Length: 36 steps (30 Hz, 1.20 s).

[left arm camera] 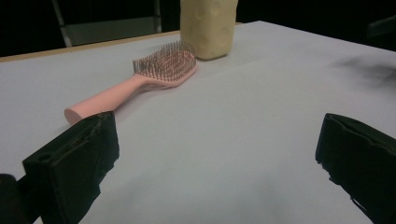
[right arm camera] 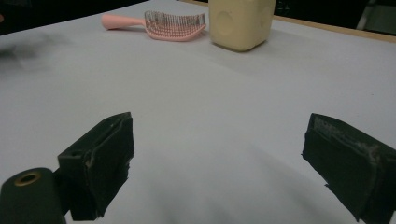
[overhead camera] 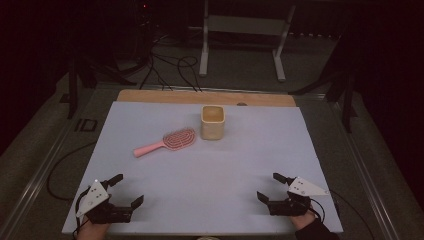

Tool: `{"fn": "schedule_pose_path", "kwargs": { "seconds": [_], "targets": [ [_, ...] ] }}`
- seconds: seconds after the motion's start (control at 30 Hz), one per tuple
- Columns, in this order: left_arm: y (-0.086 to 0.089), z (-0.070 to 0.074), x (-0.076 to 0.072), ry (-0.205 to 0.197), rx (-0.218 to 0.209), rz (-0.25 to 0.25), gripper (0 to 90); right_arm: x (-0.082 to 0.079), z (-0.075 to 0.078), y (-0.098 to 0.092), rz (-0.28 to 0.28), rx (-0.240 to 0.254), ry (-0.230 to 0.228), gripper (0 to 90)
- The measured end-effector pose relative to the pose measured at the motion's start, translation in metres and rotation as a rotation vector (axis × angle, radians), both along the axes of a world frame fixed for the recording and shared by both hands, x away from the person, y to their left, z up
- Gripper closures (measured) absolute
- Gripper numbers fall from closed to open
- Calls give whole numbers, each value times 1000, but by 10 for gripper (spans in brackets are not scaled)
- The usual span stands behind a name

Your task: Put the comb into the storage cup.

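The table [overhead camera: 210,170] is covered by a pale sheet, with a strip of bare wood along its far edge. Taking the cup [overhead camera: 213,122] as the landmark: it stands upright near the far middle of the table, cream-coloured, its mouth facing up.

The brush [overhead camera: 167,141] lies just left of the cup, bristles up, its head very close to the cup's side; whether they touch cannot be told. Its pink handle runs away from the cup, toward the left and near side.

Both grippers sit at the near edge, well apart from the cup and the brush. The left gripper [overhead camera: 126,190] is near-left of the cup, jaws spread wide with only bare sheet between them; in the left gripper view the brush [left arm camera: 140,81] handle end lies just beyond its left jaw, not touching. The right gripper [overhead camera: 270,186] is near-right of the cup, jaws likewise wide apart and holding nothing; in its view the cup [right arm camera: 240,23] and brush [right arm camera: 161,23] lie far ahead.

Only open sheet lies between either gripper and the brush.
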<state>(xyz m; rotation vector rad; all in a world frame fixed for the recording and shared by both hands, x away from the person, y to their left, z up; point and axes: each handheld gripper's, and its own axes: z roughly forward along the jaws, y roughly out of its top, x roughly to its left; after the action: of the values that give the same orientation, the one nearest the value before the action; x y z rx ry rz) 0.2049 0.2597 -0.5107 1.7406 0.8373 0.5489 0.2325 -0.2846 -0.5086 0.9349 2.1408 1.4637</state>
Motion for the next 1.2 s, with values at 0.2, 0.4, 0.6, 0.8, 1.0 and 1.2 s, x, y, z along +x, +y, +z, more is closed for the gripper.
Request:
{"fn": "schedule_pose_path", "kwargs": {
  "seconds": [0.2,0.4,0.6,0.8,1.0,1.2],
  "targets": [
    [-1,0,2,-4,3,1,3,0,0,0,-4,-5,-1,87],
    [-1,0,2,-1,11,2,3,2,-1,0,-1,1,10,88],
    [0,5,-2,-15,8,8,3,-2,2,3,2,-11,-14,88],
    [-3,14,-8,-18,23,-10,2,-2,3,2,-7,-5,-18,88],
    [-4,17,-8,-10,16,-28,2,-2,4,3,-11,-5,-23,88],
    [-9,29,-7,0,1,-67,2,-3,7,4,-15,12,-27,88]
  ]
}}
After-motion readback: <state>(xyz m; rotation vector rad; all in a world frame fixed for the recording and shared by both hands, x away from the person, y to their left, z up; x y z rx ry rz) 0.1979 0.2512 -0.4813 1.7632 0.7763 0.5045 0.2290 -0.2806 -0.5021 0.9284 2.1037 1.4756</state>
